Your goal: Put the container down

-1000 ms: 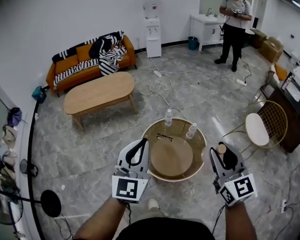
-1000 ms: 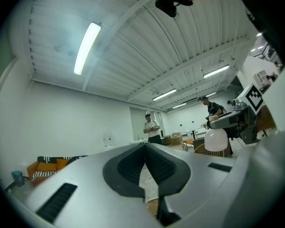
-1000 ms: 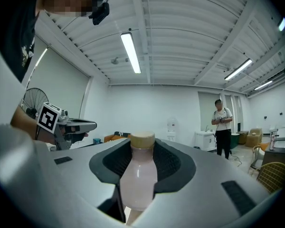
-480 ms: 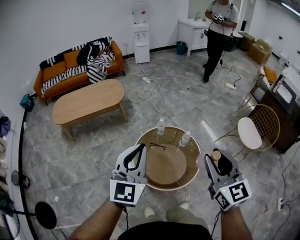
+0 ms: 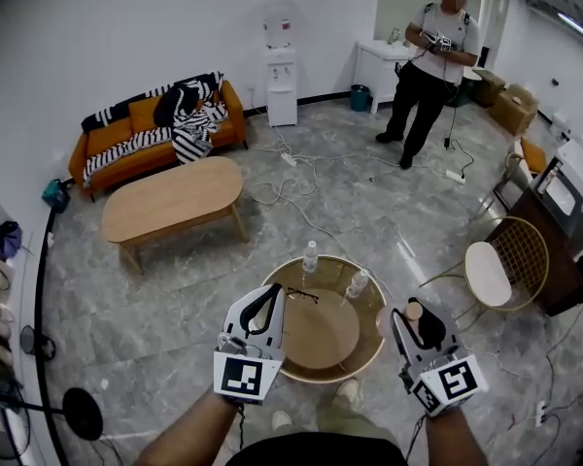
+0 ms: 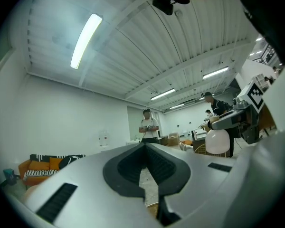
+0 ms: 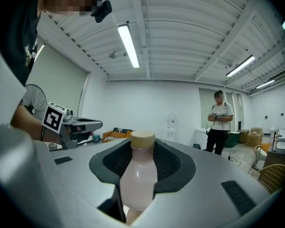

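The container is a small pale pink bottle (image 7: 137,177) with a tan cap (image 5: 413,311). My right gripper (image 5: 420,320) is shut on its body and holds it upright in the air, just off the right rim of the round wooden table (image 5: 367,355). In the left gripper view the bottle (image 6: 217,141) shows at the right, clamped in the right gripper. My left gripper (image 5: 271,295) hangs over the table's left edge, jaws together with nothing between them (image 6: 145,148). On the table stand two clear water bottles (image 5: 310,256) (image 5: 358,282), and a pair of glasses (image 5: 304,295) lies there.
A white-seated wire chair (image 5: 493,272) stands right of the table. An oval wooden coffee table (image 5: 170,200) and an orange sofa (image 5: 136,139) are at the back left. A person (image 5: 426,61) stands at the back, and cables (image 5: 301,178) trail across the floor.
The view has shifted, so the round table now sits lower and further left. The person at the back has stepped. Both grippers keep their places, the right still shut on the bottle.
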`<state>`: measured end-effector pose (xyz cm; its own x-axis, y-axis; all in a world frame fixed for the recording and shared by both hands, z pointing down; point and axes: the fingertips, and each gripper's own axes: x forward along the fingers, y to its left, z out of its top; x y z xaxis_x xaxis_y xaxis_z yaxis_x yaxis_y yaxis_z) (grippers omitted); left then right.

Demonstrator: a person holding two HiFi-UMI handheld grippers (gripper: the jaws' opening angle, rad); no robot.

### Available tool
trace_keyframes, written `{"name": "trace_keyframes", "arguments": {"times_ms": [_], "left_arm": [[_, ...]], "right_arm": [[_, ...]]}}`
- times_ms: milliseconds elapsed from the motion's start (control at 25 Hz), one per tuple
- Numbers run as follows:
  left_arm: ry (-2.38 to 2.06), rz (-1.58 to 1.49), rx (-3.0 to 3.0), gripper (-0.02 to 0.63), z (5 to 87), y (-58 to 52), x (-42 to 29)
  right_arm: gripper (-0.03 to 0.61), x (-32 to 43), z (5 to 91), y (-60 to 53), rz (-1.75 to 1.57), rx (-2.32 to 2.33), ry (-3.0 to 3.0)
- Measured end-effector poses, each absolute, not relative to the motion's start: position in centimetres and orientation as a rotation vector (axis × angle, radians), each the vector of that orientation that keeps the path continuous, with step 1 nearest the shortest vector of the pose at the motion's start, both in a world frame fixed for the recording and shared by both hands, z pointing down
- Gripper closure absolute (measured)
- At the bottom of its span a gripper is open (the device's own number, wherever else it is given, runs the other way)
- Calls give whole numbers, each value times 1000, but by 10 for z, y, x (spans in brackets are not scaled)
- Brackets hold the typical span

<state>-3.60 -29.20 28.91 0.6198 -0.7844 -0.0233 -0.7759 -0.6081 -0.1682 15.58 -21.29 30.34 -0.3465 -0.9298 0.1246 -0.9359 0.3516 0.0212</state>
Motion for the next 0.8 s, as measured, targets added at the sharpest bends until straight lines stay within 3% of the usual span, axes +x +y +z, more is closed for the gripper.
{"name": "trace_keyframes", "arguments": {"times_ms": [800], "left_arm": [[1358, -155, -2671, 598, 329, -345, -2]], "right_arm": [[426, 183, 344, -278, 158, 1635, -2521]]}}
